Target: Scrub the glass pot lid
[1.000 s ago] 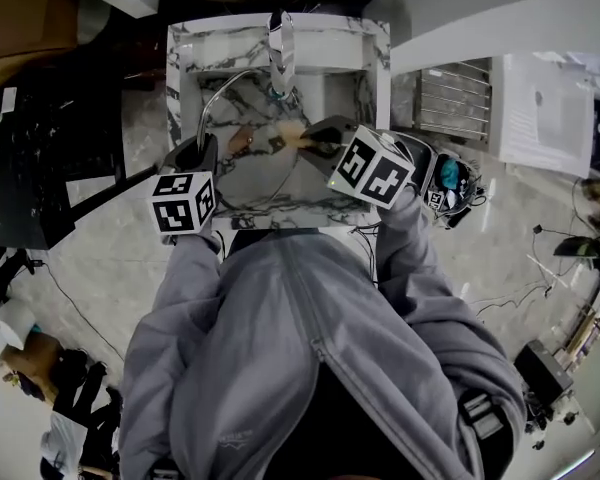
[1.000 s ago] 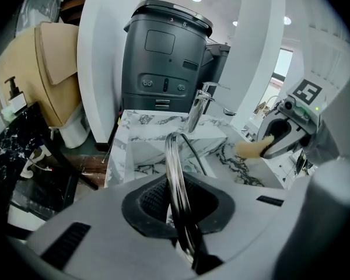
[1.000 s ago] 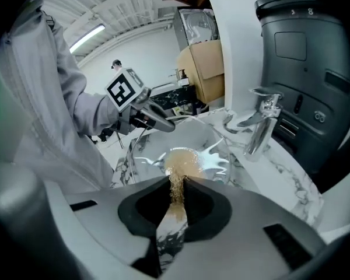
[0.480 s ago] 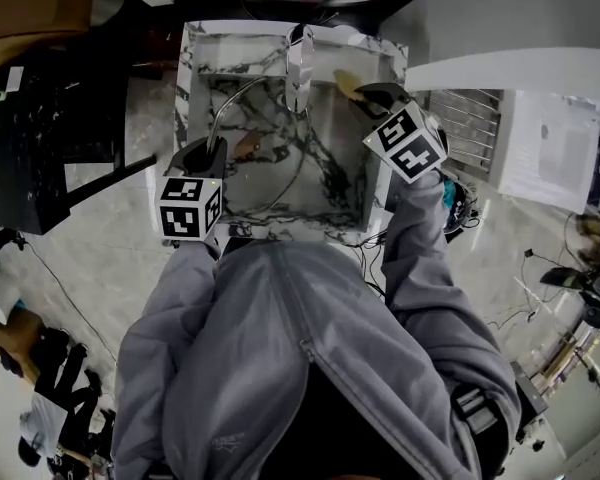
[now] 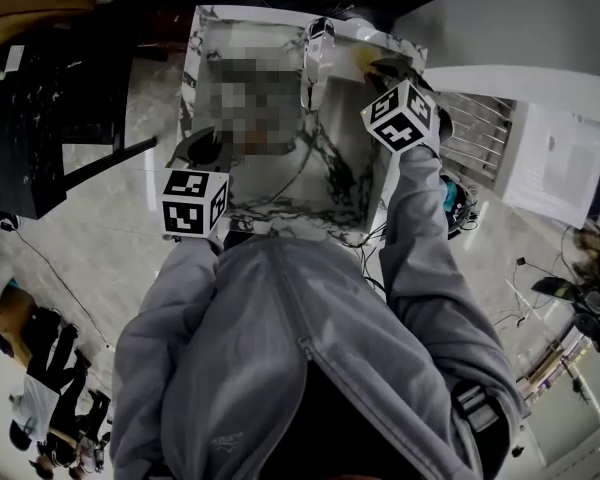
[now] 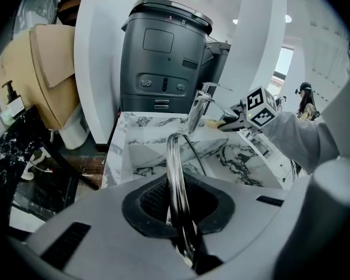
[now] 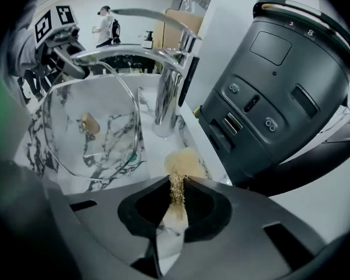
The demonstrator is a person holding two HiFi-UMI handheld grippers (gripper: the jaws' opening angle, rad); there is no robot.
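My left gripper (image 6: 176, 212) is shut on the metal rim of the glass pot lid (image 6: 174, 168) and holds it on edge over the marble sink (image 6: 233, 159). In the right gripper view the lid (image 7: 105, 107) shows as a clear disc with a brown knob (image 7: 90, 123), and the left gripper (image 7: 63, 46) grips its top edge. My right gripper (image 7: 175, 206) is shut on a tan fibrous scrubber (image 7: 181, 165). It holds the scrubber over the sink's back right rim beside the faucet (image 7: 166, 74), away from the lid. In the head view the right gripper (image 5: 378, 70) is at the sink's far right corner and the left gripper (image 5: 206, 150) at its left.
A dark grey appliance (image 7: 280, 92) stands close behind the sink on the right gripper's side. The chrome faucet (image 5: 315, 48) arches over the basin. A metal rack (image 5: 475, 133) lies right of the sink. A black stand (image 5: 40, 118) is on the left.
My right gripper has carried the scrubber off the lid, out of the basin, up to the sink's back right rim. The left gripper has kept its hold on the lid, almost unmoved.
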